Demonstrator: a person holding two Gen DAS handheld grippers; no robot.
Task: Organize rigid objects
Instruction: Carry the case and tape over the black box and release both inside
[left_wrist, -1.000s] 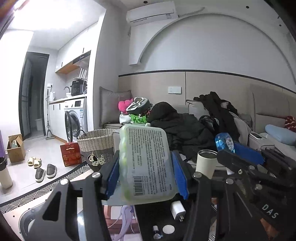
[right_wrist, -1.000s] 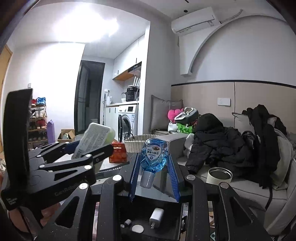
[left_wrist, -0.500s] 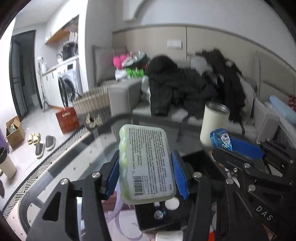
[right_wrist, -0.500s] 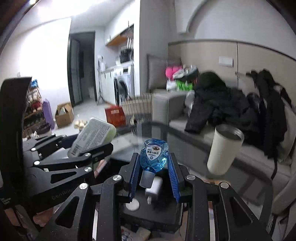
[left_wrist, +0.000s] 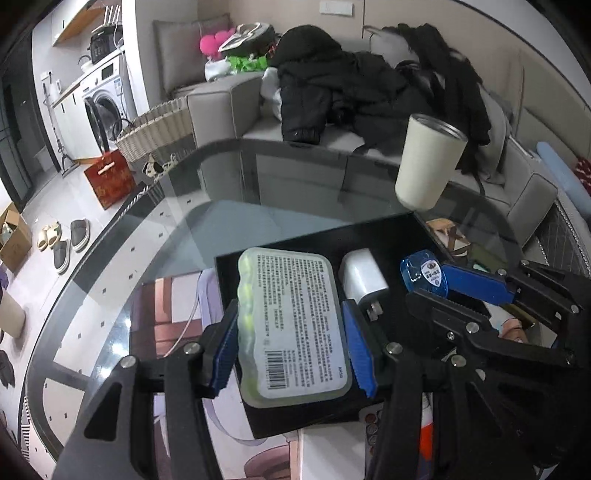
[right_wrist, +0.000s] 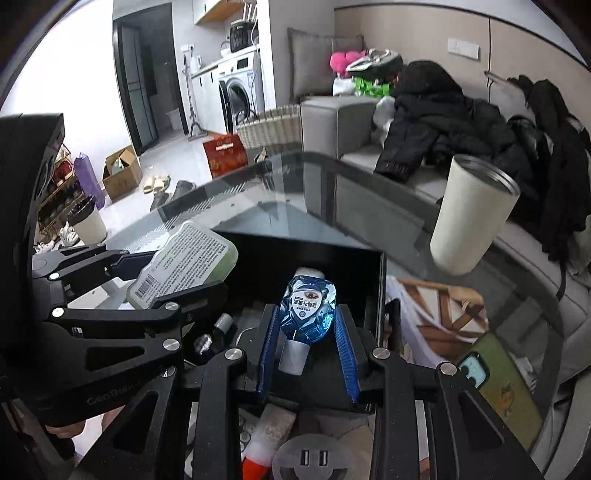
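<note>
Now both my grippers have tipped down from the sofa wall toward the black tray (left_wrist: 384, 236) on the glass table (left_wrist: 258, 184), so I judge the carry is ending and placement comes next. At left, my left gripper (left_wrist: 290, 334) is clamped narrowly on a pale green, labelled rectangular case (left_wrist: 291, 325), held above the tray's near-left part beside a white charger (left_wrist: 360, 278). At right, my right gripper (right_wrist: 308, 334) pinches a small blue eye-drop bottle (right_wrist: 308, 310) over the tray's middle.

Both wrist cameras tilt down, close over the shallow black tray (left_wrist: 295, 251) (right_wrist: 332, 254). Each sees the tall cream tumbler (left_wrist: 428, 162) (right_wrist: 472, 214) beyond.
</note>
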